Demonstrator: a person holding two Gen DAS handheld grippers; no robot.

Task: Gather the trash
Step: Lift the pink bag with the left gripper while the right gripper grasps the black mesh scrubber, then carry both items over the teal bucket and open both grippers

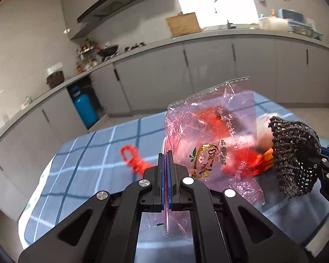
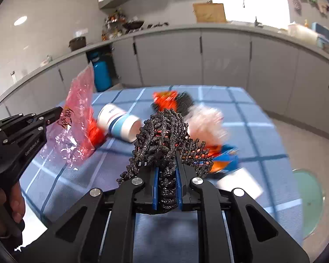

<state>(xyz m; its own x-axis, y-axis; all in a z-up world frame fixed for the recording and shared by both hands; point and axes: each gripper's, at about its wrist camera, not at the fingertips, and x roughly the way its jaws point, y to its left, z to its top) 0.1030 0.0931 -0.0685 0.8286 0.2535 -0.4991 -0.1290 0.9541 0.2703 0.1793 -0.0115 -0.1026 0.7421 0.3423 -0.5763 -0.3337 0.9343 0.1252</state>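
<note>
My left gripper (image 1: pixel 166 155) is shut on a clear pink plastic bag (image 1: pixel 212 135) with red print and a gold sticker, held up above the table. It also shows in the right wrist view (image 2: pixel 76 118), pinched by the left gripper (image 2: pixel 60 111). My right gripper (image 2: pixel 167 166) is shut on a black foam net sleeve (image 2: pixel 164 135), which also shows at the right of the left wrist view (image 1: pixel 296 153). On the blue checked tablecloth (image 2: pixel 208 96) lie a white and blue paper cup (image 2: pixel 120 125) on its side, an orange wrapper (image 2: pixel 166 100), crumpled white paper (image 2: pixel 208 120) and a blue and orange packet (image 2: pixel 226 157).
A red plastic bag handle (image 1: pixel 131 155) lies on the cloth. A green round stool (image 2: pixel 311 199) stands at the table's right. Grey kitchen cabinets (image 1: pixel 208 70) and a blue gas cylinder (image 1: pixel 85 107) stand behind the table.
</note>
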